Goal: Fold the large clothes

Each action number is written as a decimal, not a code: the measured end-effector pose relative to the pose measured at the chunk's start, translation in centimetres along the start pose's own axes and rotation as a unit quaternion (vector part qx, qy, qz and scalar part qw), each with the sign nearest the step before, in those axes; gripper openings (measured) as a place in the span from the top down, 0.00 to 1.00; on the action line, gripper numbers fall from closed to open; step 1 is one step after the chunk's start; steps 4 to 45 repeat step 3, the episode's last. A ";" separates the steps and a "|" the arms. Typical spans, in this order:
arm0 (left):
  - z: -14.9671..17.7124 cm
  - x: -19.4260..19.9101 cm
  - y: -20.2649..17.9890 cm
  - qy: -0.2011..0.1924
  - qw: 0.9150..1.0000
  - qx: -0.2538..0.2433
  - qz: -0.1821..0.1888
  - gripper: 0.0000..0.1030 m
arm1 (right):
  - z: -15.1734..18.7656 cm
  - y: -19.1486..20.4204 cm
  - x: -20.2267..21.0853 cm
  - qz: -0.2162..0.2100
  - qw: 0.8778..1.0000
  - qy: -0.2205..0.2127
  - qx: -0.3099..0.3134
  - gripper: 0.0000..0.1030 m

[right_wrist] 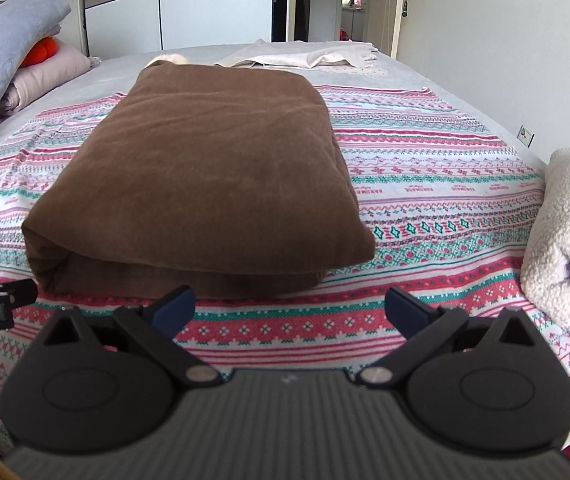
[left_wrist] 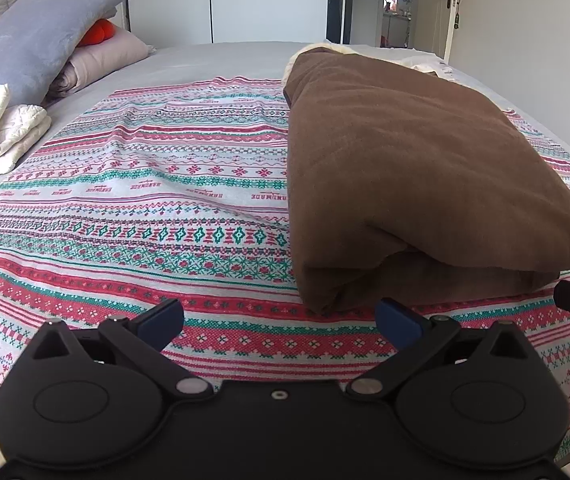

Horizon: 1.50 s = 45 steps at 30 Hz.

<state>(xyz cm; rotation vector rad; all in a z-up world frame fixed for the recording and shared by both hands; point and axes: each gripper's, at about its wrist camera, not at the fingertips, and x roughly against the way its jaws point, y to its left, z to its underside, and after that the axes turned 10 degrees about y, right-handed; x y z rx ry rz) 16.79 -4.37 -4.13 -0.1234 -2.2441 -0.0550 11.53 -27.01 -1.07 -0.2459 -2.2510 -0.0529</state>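
Note:
A thick brown garment [right_wrist: 205, 168] lies folded into a bulky rectangle on a patterned red, green and white cloth [right_wrist: 425, 184] spread over the bed. In the left wrist view the brown garment [left_wrist: 417, 176] fills the right half. My left gripper [left_wrist: 281, 320] hovers open just before its near left corner, with nothing between its blue-tipped fingers. My right gripper [right_wrist: 291, 308] is open too, right in front of the folded near edge, empty. A bit of the other gripper shows at each view's side edge.
Pillows and a grey-blue quilt [left_wrist: 33, 40] are piled at the bed's left, with white bedding [left_wrist: 1, 128] beside them. A fluffy cream blanket [right_wrist: 569, 240] sits at the right edge. A pale garment [right_wrist: 305, 56] lies spread at the far end. Wardrobe and a door stand behind.

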 end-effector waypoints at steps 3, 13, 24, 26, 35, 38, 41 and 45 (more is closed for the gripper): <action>-0.1 0.1 0.1 -0.005 1.000 0.003 0.003 0.00 | 0.0 0.1 -0.1 0.001 1.000 0.000 0.001 0.00; -0.1 0.1 0.1 -0.005 1.000 0.003 0.003 0.00 | 0.0 0.1 -0.1 0.001 1.000 0.000 0.001 0.00; -0.1 0.1 0.1 -0.005 1.000 0.003 0.003 0.00 | 0.0 0.1 -0.1 0.001 1.000 0.000 0.001 0.00; -0.1 0.1 0.1 -0.005 1.000 0.003 0.003 0.00 | 0.0 0.1 -0.1 0.001 1.000 0.000 0.001 0.00; -0.1 0.1 0.1 -0.005 1.000 0.003 0.003 0.00 | 0.0 0.1 -0.1 0.001 1.000 0.000 0.001 0.00; -0.1 0.1 0.1 -0.005 1.000 0.003 0.003 0.00 | 0.0 0.1 -0.1 0.001 1.000 0.000 0.001 0.00; -0.1 0.1 0.1 -0.005 1.000 0.003 0.003 0.00 | 0.0 0.1 -0.1 0.001 1.000 0.000 0.001 0.00; -0.1 0.1 0.1 -0.005 1.000 0.003 0.003 0.00 | 0.0 0.1 -0.1 0.001 1.000 0.000 0.001 0.00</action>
